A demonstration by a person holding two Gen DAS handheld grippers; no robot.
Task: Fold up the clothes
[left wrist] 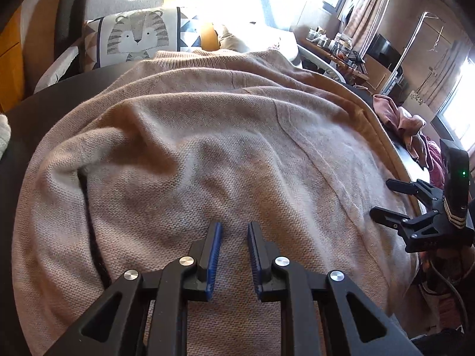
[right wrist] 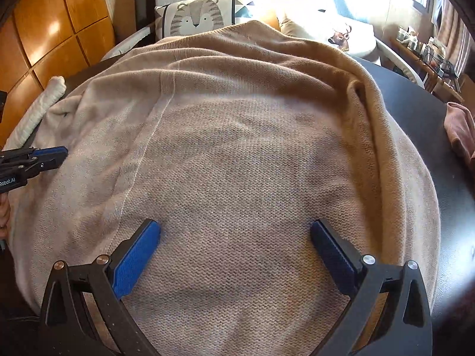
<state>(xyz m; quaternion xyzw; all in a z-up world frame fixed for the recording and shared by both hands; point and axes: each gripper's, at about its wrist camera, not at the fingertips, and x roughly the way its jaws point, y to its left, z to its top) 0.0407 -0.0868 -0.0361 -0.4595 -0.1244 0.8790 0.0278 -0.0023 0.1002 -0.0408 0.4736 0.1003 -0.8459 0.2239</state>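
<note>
A beige knit sweater lies spread over a dark round table, with folds along its far and right sides. It also fills the right wrist view. My left gripper hovers just above the sweater's near part, jaws narrowly apart with nothing between them. It also shows at the left edge of the right wrist view. My right gripper is wide open over the sweater's near middle and empty. It also shows at the right of the left wrist view.
A pink and maroon clothes pile lies on the table at the right. A white knit item lies at the table's left edge. A chair with a tiger cushion stands behind the table. Wooden cabinets stand at the left.
</note>
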